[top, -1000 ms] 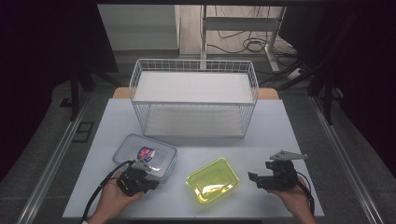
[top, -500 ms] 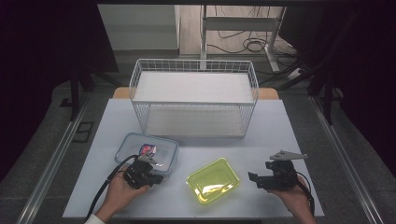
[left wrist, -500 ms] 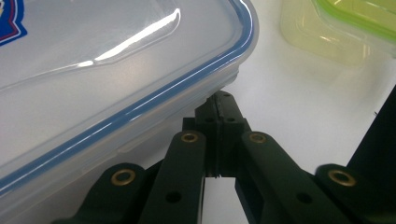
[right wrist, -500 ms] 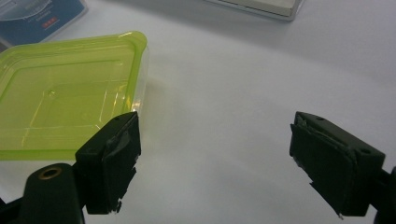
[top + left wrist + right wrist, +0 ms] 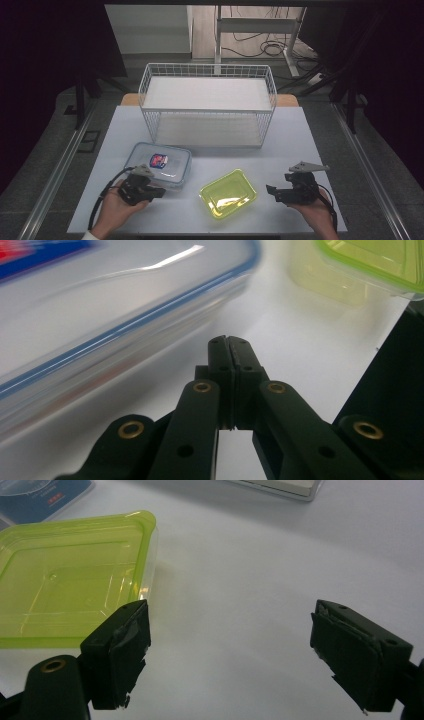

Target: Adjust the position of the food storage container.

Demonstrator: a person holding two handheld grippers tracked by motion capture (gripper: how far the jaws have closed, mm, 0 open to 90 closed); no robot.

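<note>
Clear container with the blue-rimmed lid lies on the tabletop at your left, in front of the wire basket. It has moved a little since a second ago: it now sits slightly farther from you and more square to the table edge, as if it was pushed. Your left tongs are just beside its near edge, the jaws fully closed with nothing between them; in the left gripper view the closed tips point along the tabletop next to the container's rim. I judge that you nudge the box with closed jaws, not grasp it, so for lifting you first need to open them. Yellow-green container lies in the middle, untouched. Your right tongs rest near its right side, wide open and empty, and the right gripper view shows the green lid just beside one jaw.
</note>
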